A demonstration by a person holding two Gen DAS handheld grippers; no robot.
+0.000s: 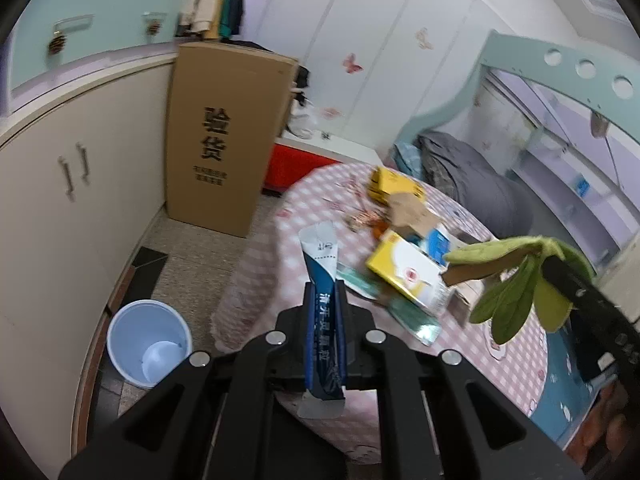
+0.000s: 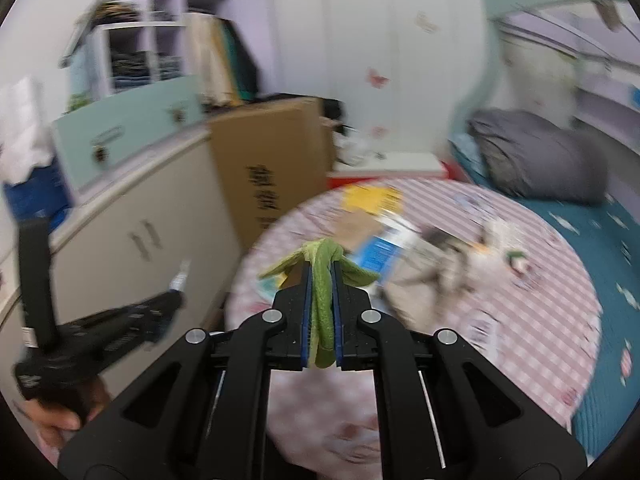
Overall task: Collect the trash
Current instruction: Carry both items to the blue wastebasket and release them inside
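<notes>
My left gripper (image 1: 322,292) is shut on a long blue and white sachet (image 1: 320,264) that sticks out past the fingertips, held above the near edge of the round table (image 1: 256,264). My right gripper (image 2: 322,270) is shut on a limp green leafy scrap (image 2: 323,304), lifted over the table. That same green scrap (image 1: 516,280) hangs at the right of the left wrist view. A light blue bin (image 1: 148,344) stands on the floor at lower left, with a white scrap at its bottom. The left gripper (image 2: 176,300) also shows blurred at the left of the right wrist view.
On the pink checked table lie a yellow and white box (image 1: 404,272), a yellow box (image 1: 390,186), torn cardboard (image 1: 412,210) and wrappers. A tall cardboard carton (image 1: 224,136) stands against the cream cabinet (image 1: 60,200). A bed with grey bedding (image 2: 540,156) lies to the right.
</notes>
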